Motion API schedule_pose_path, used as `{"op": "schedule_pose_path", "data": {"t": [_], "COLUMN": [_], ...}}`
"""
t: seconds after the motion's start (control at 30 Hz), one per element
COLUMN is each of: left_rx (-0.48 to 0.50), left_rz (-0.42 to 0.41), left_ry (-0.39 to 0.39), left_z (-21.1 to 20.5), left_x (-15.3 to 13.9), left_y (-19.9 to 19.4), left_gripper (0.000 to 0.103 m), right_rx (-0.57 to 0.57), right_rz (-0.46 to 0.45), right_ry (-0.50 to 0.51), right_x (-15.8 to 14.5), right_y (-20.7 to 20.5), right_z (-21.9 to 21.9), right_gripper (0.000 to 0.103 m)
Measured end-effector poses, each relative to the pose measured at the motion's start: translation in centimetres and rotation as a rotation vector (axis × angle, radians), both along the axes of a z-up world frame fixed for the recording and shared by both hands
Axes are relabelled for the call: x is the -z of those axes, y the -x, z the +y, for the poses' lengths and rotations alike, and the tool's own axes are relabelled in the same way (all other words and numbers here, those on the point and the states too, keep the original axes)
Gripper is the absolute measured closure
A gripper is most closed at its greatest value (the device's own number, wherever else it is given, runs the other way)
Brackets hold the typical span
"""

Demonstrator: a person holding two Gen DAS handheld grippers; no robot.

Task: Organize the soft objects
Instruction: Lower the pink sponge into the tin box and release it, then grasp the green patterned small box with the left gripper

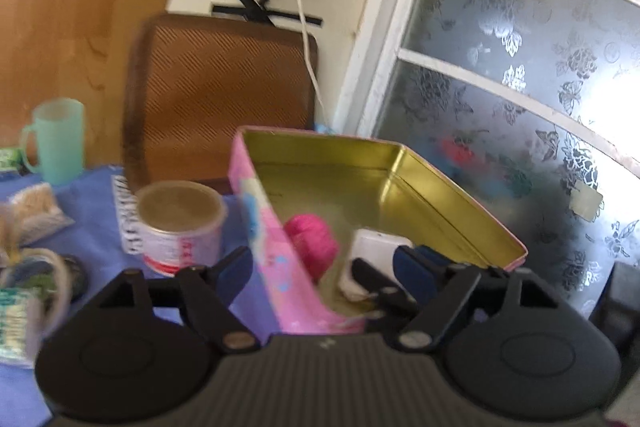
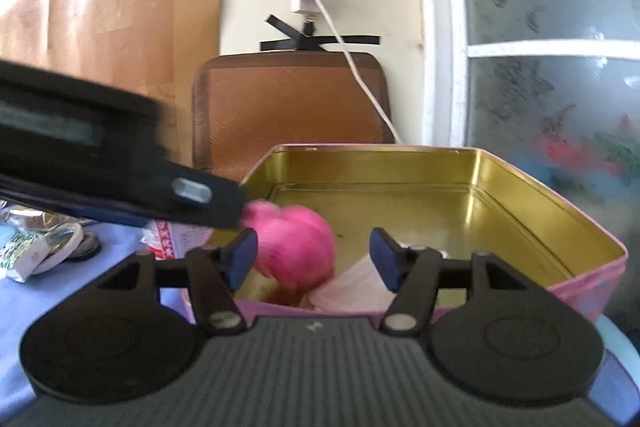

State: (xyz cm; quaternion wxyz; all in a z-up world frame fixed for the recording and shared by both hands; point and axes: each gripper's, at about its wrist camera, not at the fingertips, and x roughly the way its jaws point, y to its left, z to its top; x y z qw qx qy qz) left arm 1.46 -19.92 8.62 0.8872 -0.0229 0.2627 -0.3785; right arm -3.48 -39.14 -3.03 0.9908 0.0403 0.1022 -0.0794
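A pink tin box (image 1: 264, 227) with a gold inside stands open on the blue cloth; it also shows in the right wrist view (image 2: 592, 279). A pink yarn ball (image 1: 314, 239) lies inside it, beside a white packet (image 1: 372, 255). My left gripper (image 1: 324, 267) is open, straddling the box's left wall. My right gripper (image 2: 312, 259) is open at the box's near edge, with the yarn ball (image 2: 296, 247) between and just beyond its fingers. The left gripper's body (image 2: 120, 179) crosses the right wrist view, its tip at the ball. A white tissue-like packet (image 2: 352, 287) lies by the ball.
On the blue cloth (image 1: 92, 227) left of the box are a tin can (image 1: 180, 223), a green mug (image 1: 56, 143), a bag of pellets (image 1: 36, 211), tape rolls (image 2: 64, 243) and packets. A brown chair back (image 1: 216, 99) stands behind; a frosted window (image 1: 520, 87) is to the right.
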Motion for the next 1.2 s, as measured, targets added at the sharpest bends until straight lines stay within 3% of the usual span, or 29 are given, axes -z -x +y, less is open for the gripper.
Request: {"op": "schedule_pose_path", "data": {"t": [0.17,0.33,0.47,0.6,0.67,0.77,0.83,0.9,1.0,1.03,1.1,1.2], "left_rx": [-0.064,-0.251,-0.468,-0.6,-0.611,-0.624,-0.625,-0.626,-0.626,-0.624,-0.621,-0.617], "left_rz": [-0.025,0.015,0.075,0.153,0.163,0.172,0.168,0.163,0.161,0.162,0.165,0.165], "left_ry": [-0.02,-0.067,-0.068,0.009,0.084,0.095,0.081,0.067,0.061,0.065,0.075,0.073], "left_z": [6.0,13.9,20.3,24.9,26.2,26.5,26.1,25.8,25.4,25.5,25.7,25.7], "left_x": [1.4,4.1,5.9,7.6,7.7,8.0,7.9,7.9,7.9,7.9,8.0,8.0], "left_y": [1.4,1.2,-0.6,-2.0,-2.1,-2.3,-2.4,-2.4,-2.2,-2.3,-2.3,-2.3], "left_gripper": [0.021,0.021,0.021,0.023,0.021,0.021,0.021,0.021,0.021,0.021,0.02,0.019], "right_rx": [-0.005,-0.136,-0.376,-0.545,-0.596,-0.688,-0.74,-0.763,-0.765,-0.774,-0.78,-0.774], "right_rz": [-0.058,-0.113,-0.021,0.105,0.121,0.139,0.143,0.142,0.159,0.175,0.199,0.195], "right_ry": [-0.037,-0.025,-0.048,-0.027,0.044,0.183,0.293,0.374,0.45,0.45,0.419,0.372], "right_x": [-0.1,-0.8,-0.9,-0.4,-0.2,-0.2,-0.2,0.0,0.2,0.4,0.3,0.1], "right_y": [1.4,3.2,2.0,-0.7,-1.7,-3.5,-4.7,-6.2,-8.4,-8.9,-9.1,-6.8], "right_z": [-0.1,2.4,5.9,10.3,12.9,16.5,18.5,19.8,21.1,21.1,20.9,19.6], "right_gripper": [0.039,0.043,0.043,0.042,0.042,0.038,0.024,0.017,0.019,0.03,0.036,0.038]}}
